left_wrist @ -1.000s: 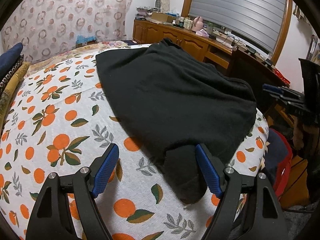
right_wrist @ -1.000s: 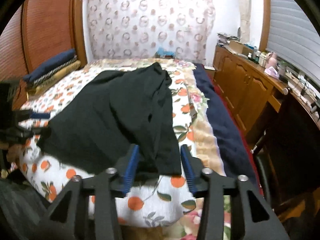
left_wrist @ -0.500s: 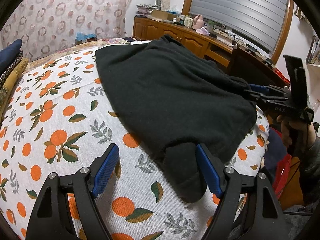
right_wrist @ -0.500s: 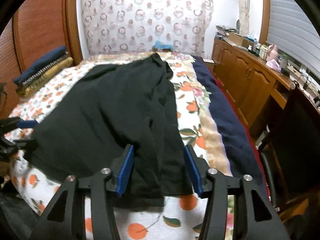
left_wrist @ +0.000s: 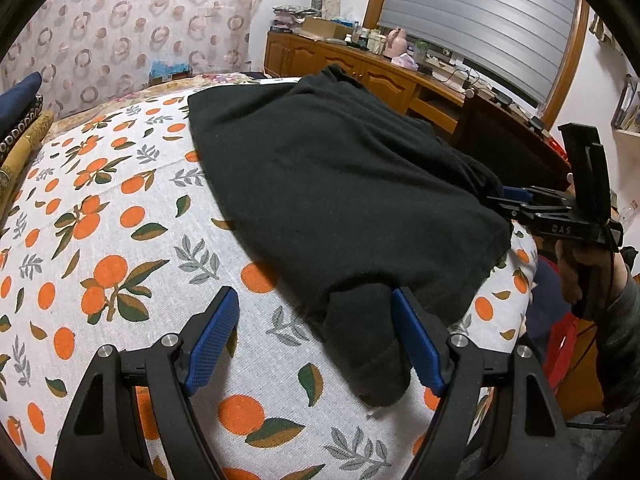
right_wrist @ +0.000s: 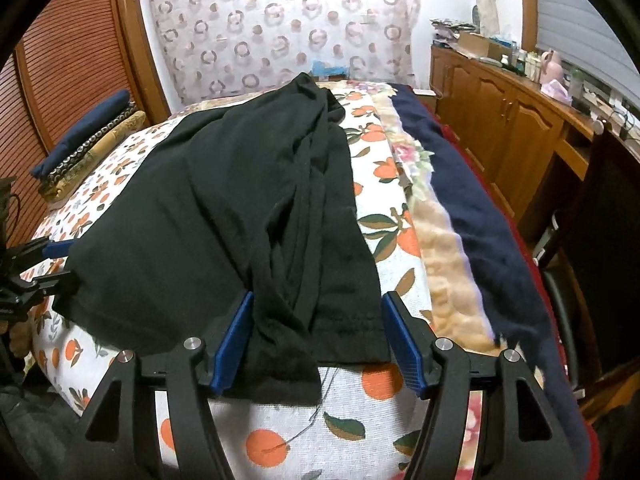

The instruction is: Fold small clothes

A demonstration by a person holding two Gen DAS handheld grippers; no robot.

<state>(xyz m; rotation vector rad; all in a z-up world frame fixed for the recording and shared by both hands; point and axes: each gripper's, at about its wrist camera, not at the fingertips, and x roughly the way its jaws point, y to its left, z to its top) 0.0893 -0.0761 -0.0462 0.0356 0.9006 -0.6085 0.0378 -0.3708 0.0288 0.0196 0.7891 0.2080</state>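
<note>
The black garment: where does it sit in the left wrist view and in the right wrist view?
Left wrist: black garment fills centre to right, a sleeve end lying between the left gripper pads.
Right wrist: black garment spans centre-left, its hem between the right gripper pads, jaws opening.
Shared landmark: orange-print sheet.

Two wrist cameras, low over the near end of a bed

Each looks forward and steeply down between its own fingers, close above the black garment [left_wrist: 340, 200] on the orange-print sheet [left_wrist: 100, 240]. Both share that garment; the left view faces the sideboard [left_wrist: 384, 76], the right faces the curtain [right_wrist: 280, 28].
</note>
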